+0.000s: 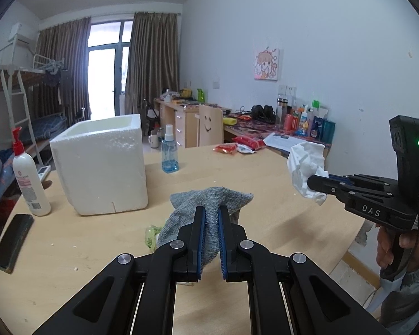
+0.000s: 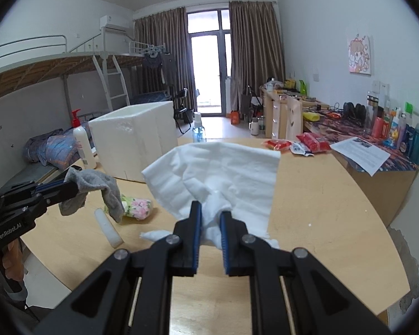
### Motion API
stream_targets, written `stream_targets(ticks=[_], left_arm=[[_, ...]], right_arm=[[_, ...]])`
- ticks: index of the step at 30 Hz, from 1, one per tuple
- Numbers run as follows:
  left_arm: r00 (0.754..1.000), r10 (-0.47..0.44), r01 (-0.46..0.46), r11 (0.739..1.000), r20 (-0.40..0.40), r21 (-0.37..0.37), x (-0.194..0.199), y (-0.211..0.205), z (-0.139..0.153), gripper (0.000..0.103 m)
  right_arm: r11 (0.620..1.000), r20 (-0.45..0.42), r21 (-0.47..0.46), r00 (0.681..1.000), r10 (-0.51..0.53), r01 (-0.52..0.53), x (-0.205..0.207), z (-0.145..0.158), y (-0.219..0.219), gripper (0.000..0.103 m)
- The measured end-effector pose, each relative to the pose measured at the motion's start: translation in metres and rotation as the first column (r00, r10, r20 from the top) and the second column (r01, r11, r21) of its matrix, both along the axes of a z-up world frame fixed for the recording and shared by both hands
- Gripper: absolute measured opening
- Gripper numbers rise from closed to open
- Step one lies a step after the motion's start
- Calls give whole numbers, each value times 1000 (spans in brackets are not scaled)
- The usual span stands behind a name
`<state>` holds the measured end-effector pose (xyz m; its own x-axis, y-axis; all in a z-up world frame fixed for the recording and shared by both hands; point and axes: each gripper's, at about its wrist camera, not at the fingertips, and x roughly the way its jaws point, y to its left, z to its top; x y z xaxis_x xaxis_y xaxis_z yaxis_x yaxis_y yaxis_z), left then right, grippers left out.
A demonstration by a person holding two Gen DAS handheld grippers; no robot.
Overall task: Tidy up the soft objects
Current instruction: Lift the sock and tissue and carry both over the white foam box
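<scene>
Nearest the left wrist lens, the left claw [image 1: 211, 209] pinches a grey knitted sock [image 1: 209, 198] between its ribbed blue pads, jaws narrow, the fabric bunched and drooping clear of the counter [image 1: 265, 223]. From the right wrist view the sock hangs limp off that claw's tip, its toe dangling above a rolled floral cloth [image 2: 138, 206] that lies on the wood. Beside the roll lies a short white foam stick [image 2: 109, 227].

The right claw [image 2: 211, 215] is closed tight on a white crumpled cloth [image 2: 218, 173], soft and quilted-looking, which fans upward in a broad sheet and is lifted off the counter. A small white scrap [image 2: 153, 235] rests just left of that claw.

The counter is pale smooth wood with a curved right edge. A rough, pebbled white foam box [image 1: 100, 164], square and open-topped, stands at the back left, with a white pump bottle [image 1: 29, 180] with a red head to its left and a clear blue spray bottle [image 1: 169, 153] to its right. A dark phone [image 1: 14, 241] lies near the left edge. Red snack packets [image 2: 296, 143] sit at the far side. The middle and right of the counter are bare, leaving open room between the claws and the box.
</scene>
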<state>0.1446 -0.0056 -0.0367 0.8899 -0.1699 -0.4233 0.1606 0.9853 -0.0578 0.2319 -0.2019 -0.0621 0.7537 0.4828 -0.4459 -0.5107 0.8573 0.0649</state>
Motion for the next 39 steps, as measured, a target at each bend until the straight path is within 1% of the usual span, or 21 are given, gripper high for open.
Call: stream_targets(ticks=[6, 15, 19, 23, 30, 39], left_arm=[[999, 24, -24, 1000, 34, 10, -9, 5, 11, 10], [989, 114, -117, 993, 97, 28, -32, 24, 28, 10], [982, 149, -153, 988, 116, 26, -42, 35, 33, 9], [975, 174, -179, 984, 138, 22, -52, 41, 37, 10], [960, 234, -239, 971, 153, 14, -69, 60, 41, 10], [941, 307, -309, 951, 141, -7, -87, 86, 38, 10]], right_arm=[[999, 28, 26, 999, 19, -20, -3, 8, 5, 16], [991, 98, 62, 989, 113, -119, -17, 22, 27, 16], [985, 127, 61, 980, 151, -160, -25, 28, 36, 16], [976, 151, 51, 968, 200, -209, -31, 32, 50, 16], [957, 164, 35, 946, 279, -288, -39, 34, 78, 16], [919, 179, 6, 904, 387, -394, -51, 40, 110, 16]])
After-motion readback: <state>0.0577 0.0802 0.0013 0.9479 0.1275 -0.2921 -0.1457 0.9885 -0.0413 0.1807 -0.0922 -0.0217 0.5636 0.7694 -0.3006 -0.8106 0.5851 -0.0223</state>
